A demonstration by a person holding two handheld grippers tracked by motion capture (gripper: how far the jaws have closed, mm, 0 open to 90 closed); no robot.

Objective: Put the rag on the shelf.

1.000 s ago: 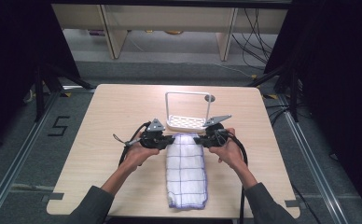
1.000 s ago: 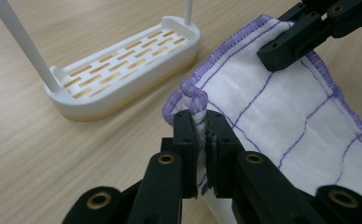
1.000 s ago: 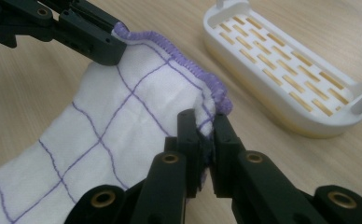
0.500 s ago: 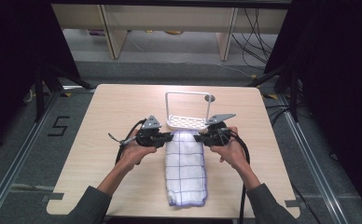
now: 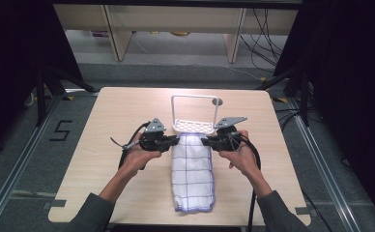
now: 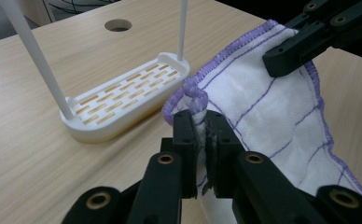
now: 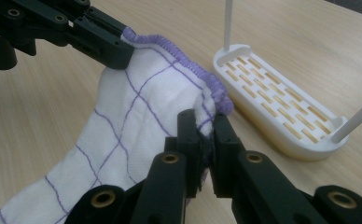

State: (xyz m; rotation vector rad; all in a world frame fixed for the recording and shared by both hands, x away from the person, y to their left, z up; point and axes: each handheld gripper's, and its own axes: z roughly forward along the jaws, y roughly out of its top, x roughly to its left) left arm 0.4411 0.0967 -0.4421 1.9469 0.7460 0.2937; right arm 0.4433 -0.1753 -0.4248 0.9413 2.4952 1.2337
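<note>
**Both grippers pinch the far corners of a folded cloth**

The left gripper point(image 6: 202, 140) has its jaws closed tight on one purple-hemmed corner of the white checked cloth point(image 6: 272, 107); a bunched fold of hem rises just above its fingertips. The right gripper point(image 7: 206, 140) is likewise clamped on the opposite corner, the fabric squeezed between its jaws.

From the high view, the cloth point(image 5: 192, 174) stretches from between the two grippers back toward the person, lying flat on the table point(image 5: 118, 111) along most of its length, with its gripped edge lifted slightly. The left gripper point(image 5: 173, 141) and right gripper point(image 5: 206, 141) face each other across that edge, each held in a hand point(image 5: 139, 155).

Just beyond both grippers stands a white slotted rack point(image 6: 128, 95) with thin upright rods, resting on the table close to the cloth's raised hem but apart from it.
</note>
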